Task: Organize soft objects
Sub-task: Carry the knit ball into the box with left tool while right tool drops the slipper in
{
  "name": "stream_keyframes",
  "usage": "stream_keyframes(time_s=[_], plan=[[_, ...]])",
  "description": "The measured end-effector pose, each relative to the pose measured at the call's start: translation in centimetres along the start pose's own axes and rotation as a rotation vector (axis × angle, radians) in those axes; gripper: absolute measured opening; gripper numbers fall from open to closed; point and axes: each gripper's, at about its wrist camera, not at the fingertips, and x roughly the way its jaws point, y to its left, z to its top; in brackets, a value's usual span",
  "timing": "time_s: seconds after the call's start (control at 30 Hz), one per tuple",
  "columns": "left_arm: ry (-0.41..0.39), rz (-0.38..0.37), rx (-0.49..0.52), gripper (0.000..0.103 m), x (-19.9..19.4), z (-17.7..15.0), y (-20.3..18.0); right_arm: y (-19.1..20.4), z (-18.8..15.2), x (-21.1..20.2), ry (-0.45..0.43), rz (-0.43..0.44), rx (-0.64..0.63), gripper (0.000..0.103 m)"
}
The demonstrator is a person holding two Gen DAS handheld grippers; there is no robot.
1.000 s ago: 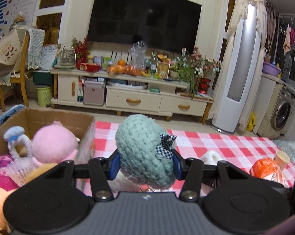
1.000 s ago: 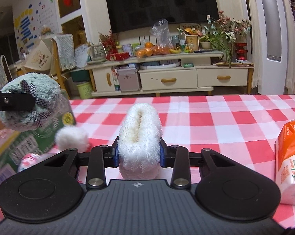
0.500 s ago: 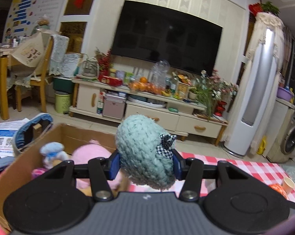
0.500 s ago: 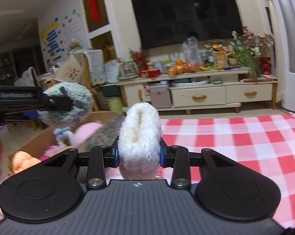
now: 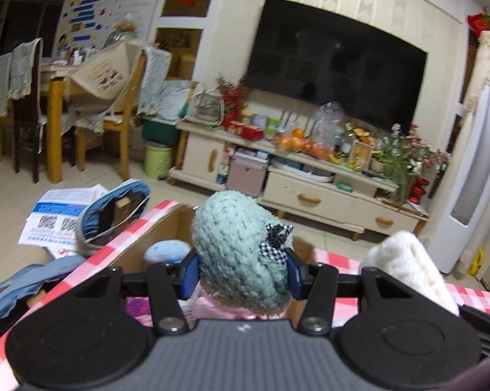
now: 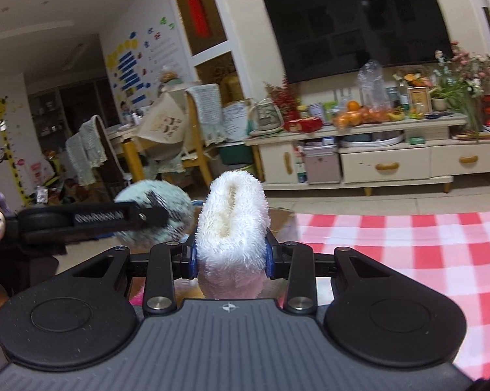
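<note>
My left gripper (image 5: 240,275) is shut on a teal knitted plush (image 5: 235,247) with a checked bow, held over the open cardboard box (image 5: 180,224). A pale blue toy (image 5: 165,251) and pink toys (image 5: 219,309) lie inside the box. My right gripper (image 6: 232,257) is shut on a fluffy white plush (image 6: 232,224). That white plush (image 5: 408,264) also shows at the right of the left wrist view. The left gripper with the teal plush (image 6: 153,215) hangs to the left in the right wrist view, blurred.
A red-and-white checked tablecloth (image 6: 408,251) covers the table. Blue bags (image 5: 114,215) and papers (image 5: 56,221) lie on the floor beyond the table's left edge. A TV cabinet (image 5: 303,189), chairs (image 5: 121,120) and a tall white air conditioner (image 5: 473,163) stand behind.
Both grippers have swung left and risen, each keeping its plush. The box now lies under them and the white plush has come into the left wrist view.
</note>
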Motion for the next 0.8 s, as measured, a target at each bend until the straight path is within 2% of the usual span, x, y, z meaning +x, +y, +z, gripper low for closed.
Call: stream_keyframes(time_s=[0.27,0.63,0.8], plan=[[0.07,0.07,-0.043,0.051,1.2,-0.4,2.7,2.5,0.2,3.9,0.043,0.025,-0.067,0.044],[0.106,0.13,-0.059,0.051,1.4,-0.9,4.9,3.8,-0.6,6.1,0.093,0.049,-0.093,0.046],[0.117,0.147,-0.06,0.046,1.7,-1.0,5.4,4.3,-0.5,6.7,0.101,0.053,-0.116,0.048]])
